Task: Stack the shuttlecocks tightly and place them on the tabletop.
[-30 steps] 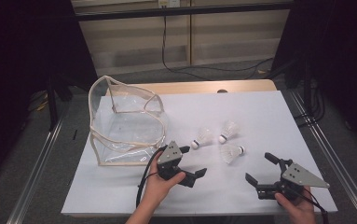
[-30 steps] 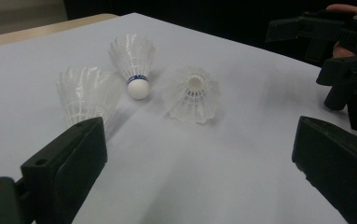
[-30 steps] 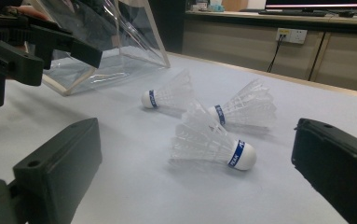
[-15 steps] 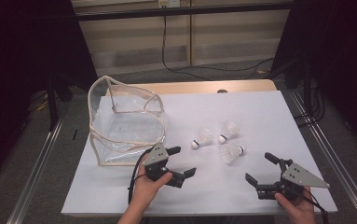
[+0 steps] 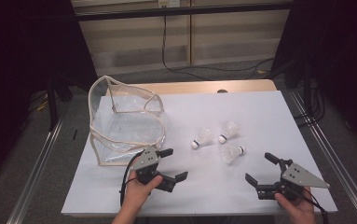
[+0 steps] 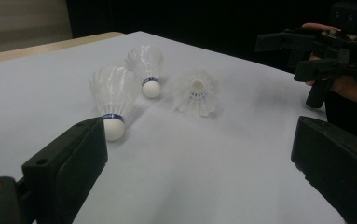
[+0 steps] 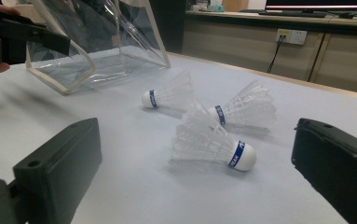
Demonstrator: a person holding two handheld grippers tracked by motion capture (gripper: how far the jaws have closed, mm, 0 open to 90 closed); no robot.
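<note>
You've got three shuttlecocks: shuttlecock one [image 5: 201, 138], shuttlecock two [image 5: 229, 131], shuttlecock three [image 5: 232, 153]. One clear plastic bag [image 5: 125, 122]. One white table [image 5: 269, 116]. Two grippers: left gripper [image 5: 173, 164], right gripper [image 5: 260, 168].

A clear plastic bag [image 5: 125, 121] stands on the white table [image 5: 269, 112]

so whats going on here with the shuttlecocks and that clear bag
A person holds a claw in each hand at a white table. Three shuttlecocks lie loose in the middle, none held. The left claw is open near the clear plastic bag, its jaws pointing toward the shuttlecocks. The right claw is open too, low at the table's near edge. The bag looks empty.
</note>
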